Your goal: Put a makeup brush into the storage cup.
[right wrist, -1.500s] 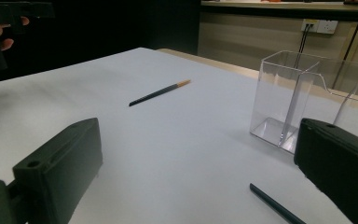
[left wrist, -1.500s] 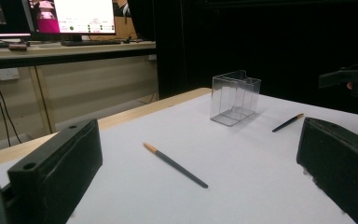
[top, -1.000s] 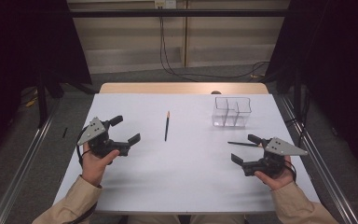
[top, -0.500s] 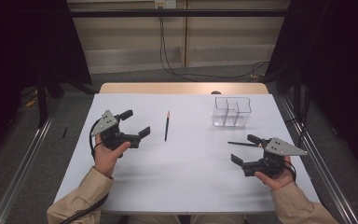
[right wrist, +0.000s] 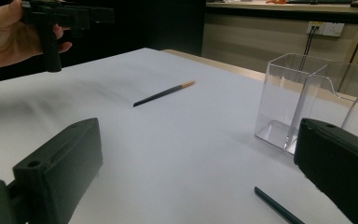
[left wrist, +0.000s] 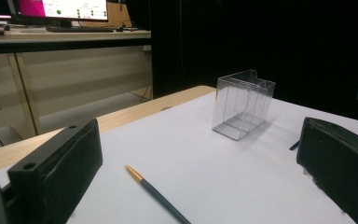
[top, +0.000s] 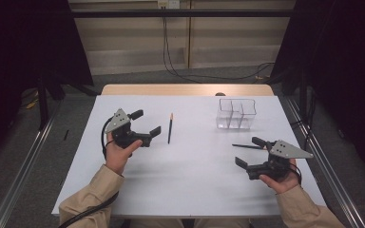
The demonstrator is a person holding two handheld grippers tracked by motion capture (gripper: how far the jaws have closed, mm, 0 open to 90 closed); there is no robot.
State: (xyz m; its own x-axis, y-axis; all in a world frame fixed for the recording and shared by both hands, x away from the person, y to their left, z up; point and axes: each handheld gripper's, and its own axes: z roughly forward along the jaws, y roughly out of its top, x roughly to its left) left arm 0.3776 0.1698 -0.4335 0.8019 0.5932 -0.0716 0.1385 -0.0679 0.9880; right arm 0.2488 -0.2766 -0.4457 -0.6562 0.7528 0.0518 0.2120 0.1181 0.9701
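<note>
Left tongs [top: 146, 124], spread wide and empty, sit just left of the pencil [top: 170, 128], which lies lengthwise away from me on the table [top: 190, 180]; my right tongs [top: 253, 153], also spread, idle farther off.

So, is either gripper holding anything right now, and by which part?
Nothing is held. The left gripper is open beside the dark orange-tipped pencil, not touching it. The right gripper is open too, near a second dark thin pencil.

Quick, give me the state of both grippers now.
Left gripper: open, holding nothing, beside the pencil.
Right gripper: open, holding nothing.
</note>
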